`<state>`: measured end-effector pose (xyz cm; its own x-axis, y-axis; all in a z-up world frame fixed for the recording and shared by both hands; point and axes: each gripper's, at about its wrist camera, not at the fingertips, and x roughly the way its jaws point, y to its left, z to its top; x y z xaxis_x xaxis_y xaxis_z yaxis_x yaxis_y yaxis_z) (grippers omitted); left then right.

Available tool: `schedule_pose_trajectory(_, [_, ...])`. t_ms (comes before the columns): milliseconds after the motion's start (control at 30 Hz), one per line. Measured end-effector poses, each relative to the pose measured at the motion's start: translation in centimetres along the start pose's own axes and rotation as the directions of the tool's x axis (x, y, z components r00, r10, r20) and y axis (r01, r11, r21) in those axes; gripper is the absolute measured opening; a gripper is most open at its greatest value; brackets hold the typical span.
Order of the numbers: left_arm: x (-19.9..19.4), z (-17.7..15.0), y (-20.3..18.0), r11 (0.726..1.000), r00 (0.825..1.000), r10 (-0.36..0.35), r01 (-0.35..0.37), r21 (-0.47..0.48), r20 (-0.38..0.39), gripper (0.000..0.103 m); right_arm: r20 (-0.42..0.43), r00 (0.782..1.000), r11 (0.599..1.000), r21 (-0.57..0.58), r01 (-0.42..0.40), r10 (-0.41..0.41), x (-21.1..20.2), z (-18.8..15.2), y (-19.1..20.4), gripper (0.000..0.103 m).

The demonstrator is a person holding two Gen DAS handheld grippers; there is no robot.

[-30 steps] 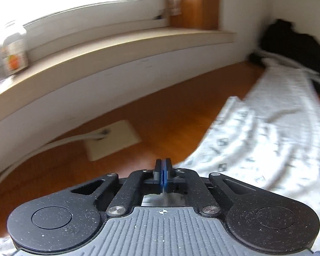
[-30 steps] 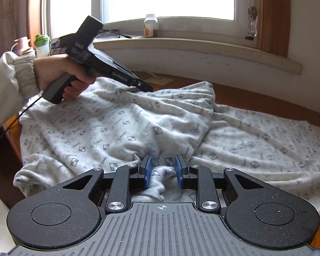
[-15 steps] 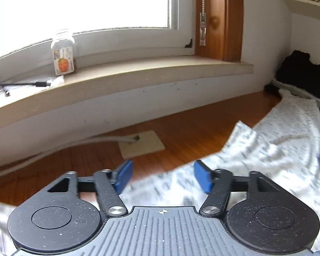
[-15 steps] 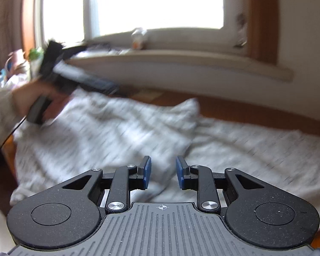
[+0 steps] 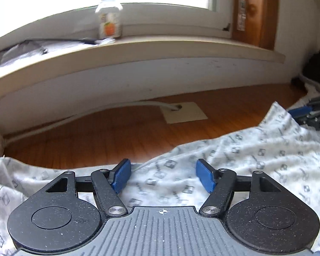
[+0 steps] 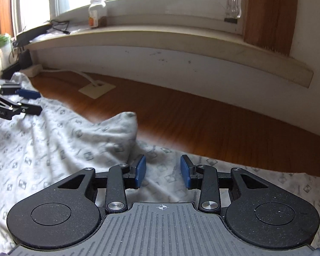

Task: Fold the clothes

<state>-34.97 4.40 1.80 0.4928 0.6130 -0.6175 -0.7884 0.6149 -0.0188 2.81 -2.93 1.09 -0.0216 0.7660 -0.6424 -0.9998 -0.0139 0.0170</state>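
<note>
Against the frame 1.0 s back: the left gripper (image 5: 162, 178), then clamped on the cloth, had its jaws spread wide with nothing between them. The right gripper (image 6: 162, 173), then part-open around a bunch of fabric, had jaws released and wider, also holding nothing.

The patterned white garment (image 5: 241, 162) lay crumpled across the lower half of both frames on the wooden table (image 6: 202, 123), with one raised fold peaking at centre left of the right wrist view. A square beige plate (image 5: 184, 113) with a white cable (image 5: 53, 125) running into it sat on the wood at mid frame. Beyond it stood a white wall and a pale window sill (image 6: 160, 36) carrying a small labelled jar (image 5: 109, 18); wooden window trim showed at upper right. A dark bundle of cloth (image 5: 317, 68) lay at the right edge of the left wrist view.

Both grippers hovered low over the garment, pointed toward the window. Each appeared at the other's frame edge, over the cloth.
</note>
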Motion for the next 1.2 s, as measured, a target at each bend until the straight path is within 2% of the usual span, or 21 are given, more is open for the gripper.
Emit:
schedule_pose_trajectory(167, [0.2, 0.3, 1.1, 0.999, 0.999, 0.034, -0.034, -0.010, 0.000, 0.071, 0.025, 0.998, 0.998, 0.013, 0.060, -0.060, 1.0, 0.5, -0.6, 0.036])
schedule_pose_trajectory(333, [0.8, 1.0, 4.3, 0.992, 0.996, 0.095, -0.094, -0.081, -0.001, 0.067, 0.023, 0.996, 0.996, 0.014, 0.091, -0.091, 2.8, 1.9, -1.0, 0.036])
schedule_pose_trajectory(467, [0.7, 1.0, 5.2, 0.992, 0.996, 0.094, -0.094, -0.081, -0.005, 0.067, 0.036, 0.993, 0.993, 0.012, 0.116, -0.116, 3.6, 2.3, -1.2, 0.036])
schedule_pose_trajectory(567, [0.6, 1.0, 4.9, 0.992, 0.994, 0.105, -0.105, -0.069, -0.006, 0.070, 0.054, 0.992, 0.993, 0.036, 0.110, -0.112, 3.4, 1.9, -1.5, 0.037])
schedule_pose_trajectory(633, [0.5, 1.0, 4.7, 0.992, 0.994, 0.111, -0.112, -0.060, -0.005, 0.071, 0.068, 0.988, 0.990, 0.054, 0.132, -0.136, 2.4, 1.5, -1.6, 0.037])
schedule_pose_trajectory(700, [0.9, 1.7, 3.9, 0.993, 0.993, 0.117, -0.117, -0.036, 0.013, 0.073, 0.104, 0.987, 0.990, 0.085, 0.114, -0.123, 0.8, 0.8, -2.1, 0.038])
schedule_pose_trajectory(767, [0.7, 2.3, 2.5, 0.997, 0.997, 0.072, -0.071, -0.025, 0.039, 0.077, 0.109, 0.990, 0.991, 0.102, 0.081, -0.092, -0.5, 0.2, -2.6, 0.038])
schedule_pose_trajectory(933, [1.4, 4.5, -3.4, 0.995, 0.995, -0.075, 0.070, 0.071, 0.067, 0.081, 0.100, 0.989, 0.991, 0.080, 0.104, -0.111, -3.3, -1.4, -2.9, 0.042])
schedule_pose_trajectory(1000, [2.3, 5.0, -6.2, 0.983, 0.988, -0.145, 0.138, 0.118, 0.053, 0.085, 0.098, 0.988, 0.989, 0.095, 0.109, -0.119, -4.4, -2.4, -3.4, 0.046])
schedule_pose_trajectory(1100, [3.7, 5.5, -9.5, 0.960, 0.972, -0.234, 0.228, 0.160, 0.023, 0.087, 0.094, 0.987, 0.986, 0.117, 0.118, -0.129, -6.1, -3.7, -4.1, 0.047])
schedule_pose_trajectory(1200, [4.7, 5.2, -11.7, 0.947, 0.963, -0.271, 0.267, 0.179, 0.000, 0.087, 0.076, 0.985, 0.983, 0.119, 0.144, -0.153, -7.3, -5.2, -4.6, 0.047])
